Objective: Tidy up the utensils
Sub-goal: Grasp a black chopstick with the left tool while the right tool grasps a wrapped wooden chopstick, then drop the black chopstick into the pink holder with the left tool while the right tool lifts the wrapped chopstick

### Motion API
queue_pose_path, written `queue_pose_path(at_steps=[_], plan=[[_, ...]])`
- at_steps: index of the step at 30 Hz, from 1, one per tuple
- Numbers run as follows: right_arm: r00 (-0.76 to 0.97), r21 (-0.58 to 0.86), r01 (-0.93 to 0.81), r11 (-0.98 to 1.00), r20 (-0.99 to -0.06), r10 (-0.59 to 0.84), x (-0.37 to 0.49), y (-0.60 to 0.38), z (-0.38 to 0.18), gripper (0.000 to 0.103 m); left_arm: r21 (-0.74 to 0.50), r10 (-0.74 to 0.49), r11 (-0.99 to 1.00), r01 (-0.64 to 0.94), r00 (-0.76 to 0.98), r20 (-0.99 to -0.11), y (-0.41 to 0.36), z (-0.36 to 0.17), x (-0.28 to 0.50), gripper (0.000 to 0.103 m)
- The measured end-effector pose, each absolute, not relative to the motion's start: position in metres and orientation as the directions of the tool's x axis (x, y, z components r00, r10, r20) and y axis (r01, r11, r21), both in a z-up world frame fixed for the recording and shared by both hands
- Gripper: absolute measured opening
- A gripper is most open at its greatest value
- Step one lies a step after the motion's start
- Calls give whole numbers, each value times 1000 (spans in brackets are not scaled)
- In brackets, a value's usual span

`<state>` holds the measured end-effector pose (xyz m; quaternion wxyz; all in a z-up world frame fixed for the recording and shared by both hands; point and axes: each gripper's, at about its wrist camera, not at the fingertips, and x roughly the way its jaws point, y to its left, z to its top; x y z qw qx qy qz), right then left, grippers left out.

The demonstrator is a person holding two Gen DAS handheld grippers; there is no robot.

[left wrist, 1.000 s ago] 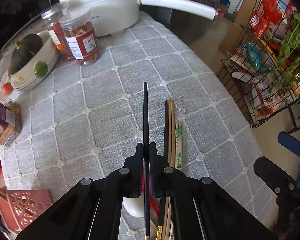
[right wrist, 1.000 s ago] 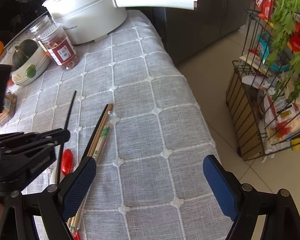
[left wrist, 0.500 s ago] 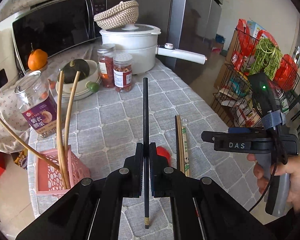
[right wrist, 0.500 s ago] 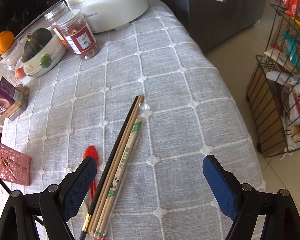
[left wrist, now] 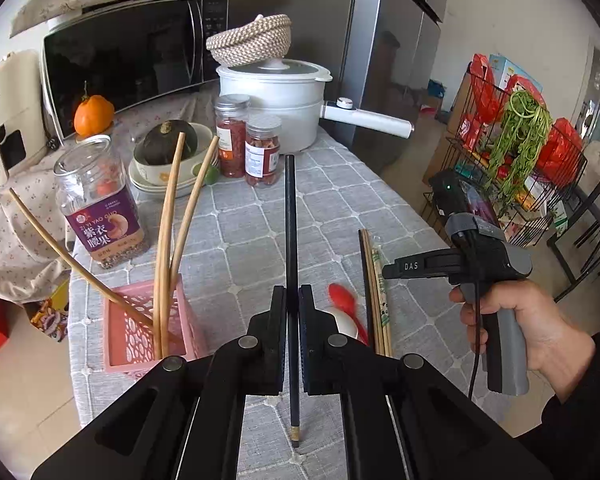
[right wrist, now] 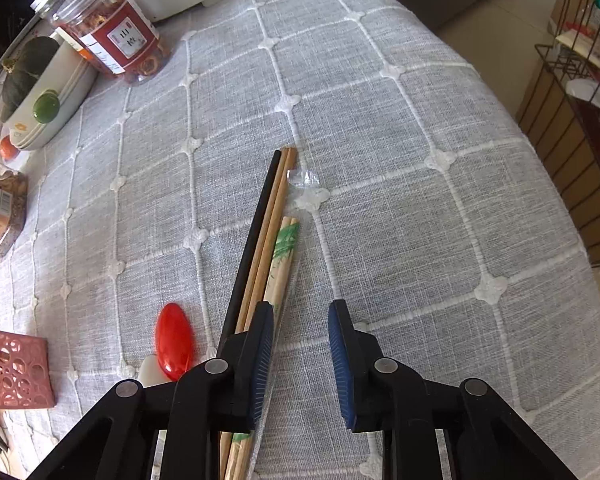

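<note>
My left gripper (left wrist: 293, 300) is shut on a black chopstick (left wrist: 291, 220), held in the air above the grey checked tablecloth (left wrist: 252, 240). To its left a pink basket (left wrist: 140, 332) holds long wooden chopsticks (left wrist: 168, 232). My right gripper (right wrist: 300, 308) points down over a bundle on the cloth: a black chopstick (right wrist: 256, 232), two brown ones and a wrapped pair (right wrist: 284, 248). Its jaws are closing. The bundle passes under the left finger (right wrist: 260, 344), and only bare cloth shows between the pads. A red spoon (right wrist: 174, 340) and a white spoon (left wrist: 346, 324) lie left of the bundle.
At the far end of the table stand a white pot (left wrist: 276, 108) with a long handle, two red jars (left wrist: 260, 152), a nut jar (left wrist: 100, 208) and a bowl with a squash (left wrist: 166, 148). A wire rack (left wrist: 520, 152) stands off the table's right edge.
The left gripper rose and drew back with the black chopstick, bringing the pink basket into view. The right gripper sank toward the bundle and its jaws narrowed sharply.
</note>
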<state>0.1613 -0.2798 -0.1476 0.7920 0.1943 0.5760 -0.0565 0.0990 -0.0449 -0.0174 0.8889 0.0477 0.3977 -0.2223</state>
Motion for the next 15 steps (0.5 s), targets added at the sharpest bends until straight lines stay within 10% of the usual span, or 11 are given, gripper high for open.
queue_pose_path(at_steps=[15], plan=[[312,176,275,945,-946,85,171,-262,-151,4,-83,-360,895,439,601,-714,-34,-9,93,6]])
